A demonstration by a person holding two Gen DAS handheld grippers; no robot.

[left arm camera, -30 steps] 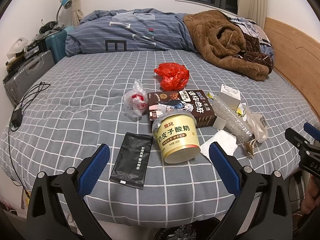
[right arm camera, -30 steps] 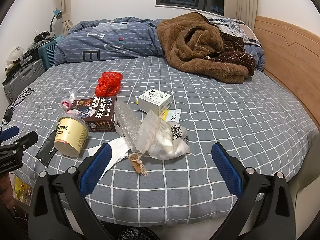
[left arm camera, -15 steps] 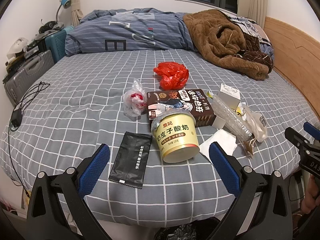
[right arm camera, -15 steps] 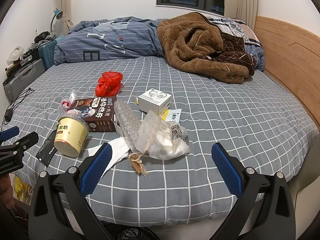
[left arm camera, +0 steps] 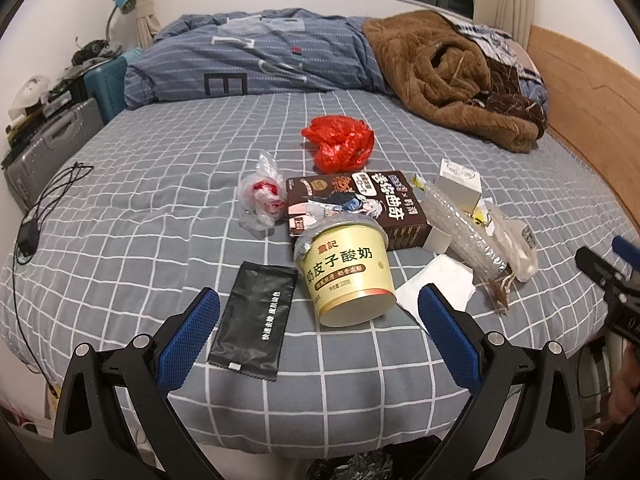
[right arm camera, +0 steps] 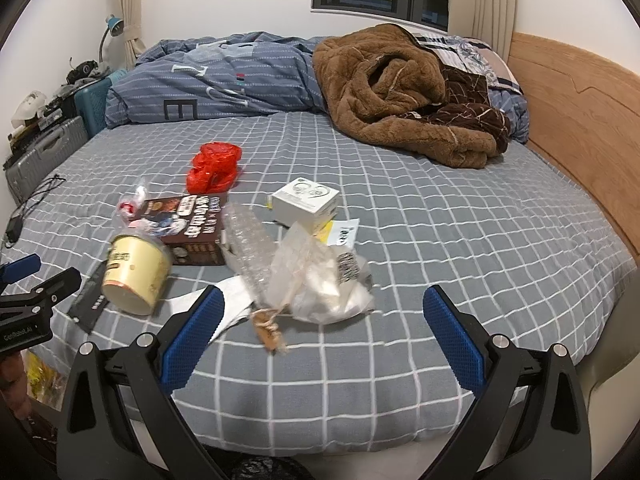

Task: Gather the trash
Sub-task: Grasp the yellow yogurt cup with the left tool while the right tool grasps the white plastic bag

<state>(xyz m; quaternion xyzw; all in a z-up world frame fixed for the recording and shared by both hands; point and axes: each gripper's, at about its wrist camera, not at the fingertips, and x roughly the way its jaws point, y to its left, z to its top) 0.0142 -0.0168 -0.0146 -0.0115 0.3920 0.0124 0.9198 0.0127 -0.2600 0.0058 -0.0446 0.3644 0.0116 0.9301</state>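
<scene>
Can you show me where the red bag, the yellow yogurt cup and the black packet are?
red bag point(left arm camera: 339, 142): left wrist view, middle of the crumpled plastic.
yellow yogurt cup point(left arm camera: 347, 270): left wrist view, on its printed side wall.
black packet point(left arm camera: 256, 318): left wrist view, centre of the flat wrapper.

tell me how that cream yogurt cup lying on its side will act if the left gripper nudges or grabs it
The yogurt cup lies on its side on the soft bed sheet, so a nudge would probably roll it in a curve, since it tapers. It looks opened, so likely light. Its thin wall may dent if the open left gripper squeezes hard.
</scene>
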